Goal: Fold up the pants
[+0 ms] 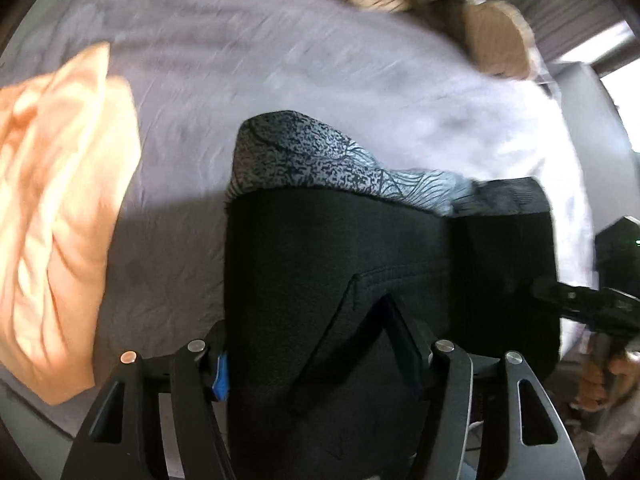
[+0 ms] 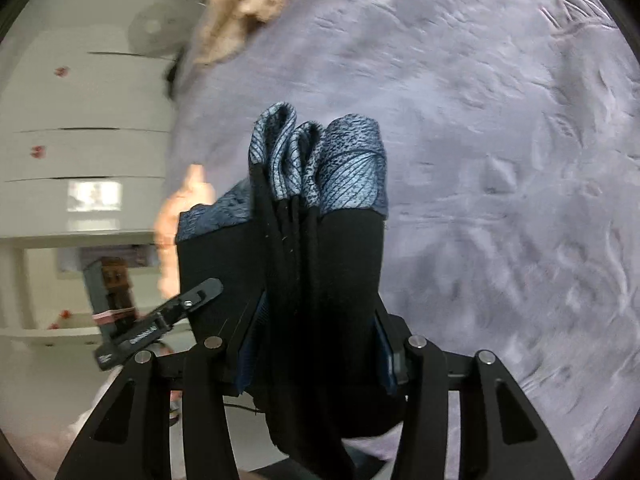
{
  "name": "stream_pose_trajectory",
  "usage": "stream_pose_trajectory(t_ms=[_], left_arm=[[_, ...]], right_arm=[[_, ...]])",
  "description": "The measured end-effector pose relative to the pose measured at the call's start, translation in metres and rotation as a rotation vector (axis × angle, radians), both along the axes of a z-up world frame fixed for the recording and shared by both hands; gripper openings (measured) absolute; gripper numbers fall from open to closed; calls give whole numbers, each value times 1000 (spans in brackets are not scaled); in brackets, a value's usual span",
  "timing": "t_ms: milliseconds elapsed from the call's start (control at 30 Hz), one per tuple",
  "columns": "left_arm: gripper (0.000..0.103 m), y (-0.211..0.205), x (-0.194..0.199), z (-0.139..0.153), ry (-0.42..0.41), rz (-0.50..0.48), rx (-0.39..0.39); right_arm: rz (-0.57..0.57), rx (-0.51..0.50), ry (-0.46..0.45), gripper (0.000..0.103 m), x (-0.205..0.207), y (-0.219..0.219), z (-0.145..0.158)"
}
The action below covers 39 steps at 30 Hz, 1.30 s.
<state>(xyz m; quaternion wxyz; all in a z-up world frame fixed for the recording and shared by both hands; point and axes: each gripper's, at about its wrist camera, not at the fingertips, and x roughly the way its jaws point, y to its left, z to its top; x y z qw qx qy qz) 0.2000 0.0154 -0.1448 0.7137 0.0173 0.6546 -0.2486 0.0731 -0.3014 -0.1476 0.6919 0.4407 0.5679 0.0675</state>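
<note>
Over the lilac bedspread (image 1: 280,60), both claws, left (image 1: 320,364) and right (image 2: 316,344), clench the folded black pants (image 2: 312,264).

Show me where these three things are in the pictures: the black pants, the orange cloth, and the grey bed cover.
black pants (image 2: 288,272), right wrist view, on the bunched black fabric between the fingers.
orange cloth (image 1: 60,208), left wrist view, on its wrinkled middle.
grey bed cover (image 2: 500,160), right wrist view, on a bare creased part.

Bright daylight, motion blur, perhaps edge warping.
</note>
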Motion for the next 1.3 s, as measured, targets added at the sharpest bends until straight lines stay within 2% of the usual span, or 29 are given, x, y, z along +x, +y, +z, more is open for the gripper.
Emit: stream_pose_trajectory(t_ms=[33, 67, 200, 367, 567, 600, 633, 667, 933, 1067, 1100, 1300], left_arm=[[80, 3, -1, -2, -23, 10, 5], [82, 5, -1, -1, -37, 16, 11], [82, 12, -5, 11, -81, 12, 67], [82, 16, -13, 32, -147, 11, 168], [82, 16, -30, 48, -172, 33, 200], [87, 14, -34, 50, -171, 33, 200], [101, 14, -37, 52, -171, 33, 199], [103, 12, -41, 55, -176, 33, 199], [103, -2, -59, 57, -175, -24, 223], [103, -6, -62, 59, -186, -31, 238], [103, -6, -63, 59, -188, -34, 240], [103, -5, -65, 59, -198, -45, 264]], right_arm=[[4, -19, 26, 52, 1, -1, -7], [6, -30, 42, 57, 1, -3, -12], [13, -95, 67, 60, -8, -6, -7], [25, -204, 100, 65, -9, -9, 15], [-3, -242, 88, 73, -15, -7, 36], [-3, -249, 85, 74, -12, -4, 38], [-2, -253, 82, 75, -10, 1, 40], [1, -258, 80, 78, -11, 5, 43], [51, -351, 78, 83, -17, 42, 57], [61, -434, 93, 96, -17, 57, 63], [63, -450, 99, 103, -17, 60, 63], [55, -528, 99, 103, -20, 69, 70]])
